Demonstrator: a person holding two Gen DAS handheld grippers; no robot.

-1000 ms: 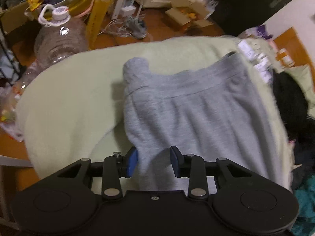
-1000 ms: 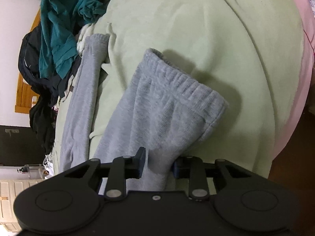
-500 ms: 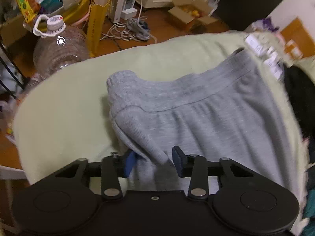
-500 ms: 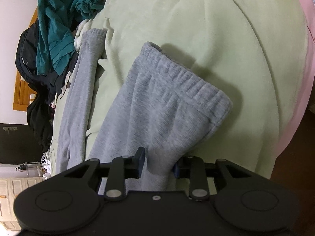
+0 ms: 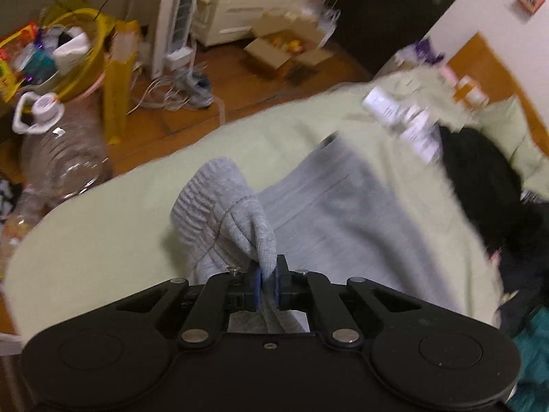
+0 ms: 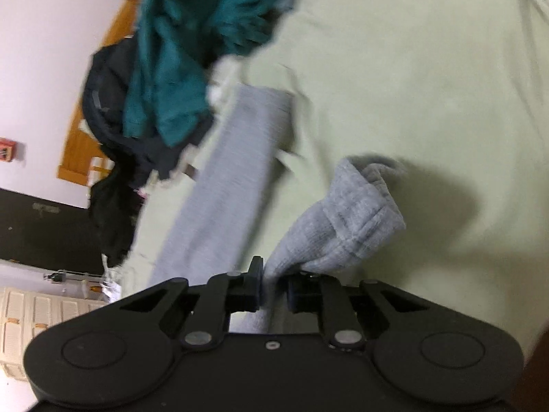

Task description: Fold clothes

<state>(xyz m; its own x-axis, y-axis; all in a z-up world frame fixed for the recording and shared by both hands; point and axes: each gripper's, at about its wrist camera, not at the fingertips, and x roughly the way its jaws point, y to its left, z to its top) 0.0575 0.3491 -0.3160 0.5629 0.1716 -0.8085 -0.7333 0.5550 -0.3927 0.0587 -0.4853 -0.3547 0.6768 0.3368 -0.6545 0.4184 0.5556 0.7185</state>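
1. Gray sweatpants point(image 5: 343, 226) lie on a pale green blanket point(image 5: 103, 240) that covers the bed.
2. On the left of the left view, a big clear water bottle point(image 5: 65, 158) and a yellow tub point(image 5: 85, 58) full of stuff stand on the wood floor beside the bed.
3. The left gripper point(image 5: 267, 285) has its two blue pads pressed almost together, and they pinch a bunched corner of the sweatpants. That corner is pulled up off the blanket.
4. To the right of the sweatpants sits a pile of black clothes point(image 5: 480, 178).
5. In the right view, a teal shirt point(image 6: 192, 51) lies on top of more black clothes point(image 6: 113, 110) at the left.
6. A long gray leg point(image 6: 233, 178) of the sweatpants runs down the middle of the blanket.
7. The right gripper point(image 6: 274, 288) is closing, and its pads pinch a lifted, folded end of the sweatpants. The picture is blurry.
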